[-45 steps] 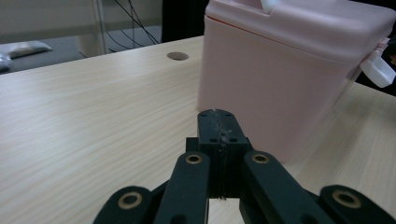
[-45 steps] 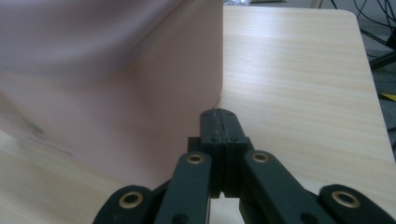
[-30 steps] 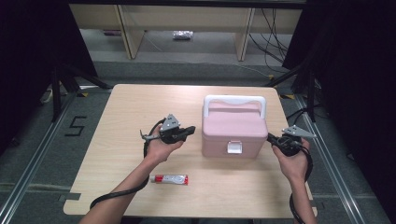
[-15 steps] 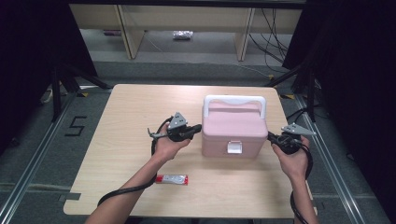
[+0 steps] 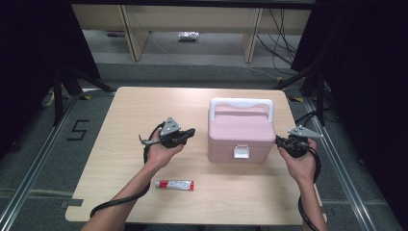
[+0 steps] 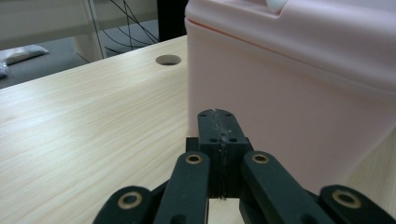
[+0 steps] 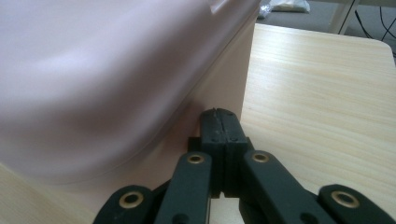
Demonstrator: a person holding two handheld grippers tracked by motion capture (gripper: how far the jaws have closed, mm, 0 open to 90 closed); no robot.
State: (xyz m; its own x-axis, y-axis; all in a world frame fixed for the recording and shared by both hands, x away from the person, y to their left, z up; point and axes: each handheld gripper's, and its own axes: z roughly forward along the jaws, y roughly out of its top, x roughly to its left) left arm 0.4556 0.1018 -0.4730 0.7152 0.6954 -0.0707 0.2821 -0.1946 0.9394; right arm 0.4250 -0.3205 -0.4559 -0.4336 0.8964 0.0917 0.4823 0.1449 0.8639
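- Flanking a pink box [image 5: 240, 137], the left gripper [image 5: 188, 134] and right gripper [image 5: 280, 141] have jaws pressed together, empty.
- Box looks rigid, smooth, likely slippery; its white handle [image 5: 241, 103] above seems the surest hold.

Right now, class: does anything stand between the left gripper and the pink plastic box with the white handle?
Nothing visible does. The left gripper, its jaws shut, points at the left wall of the pink plastic box with the white handle across bare wooden table. The small red-and-white tube lies nearer the person, off that line.
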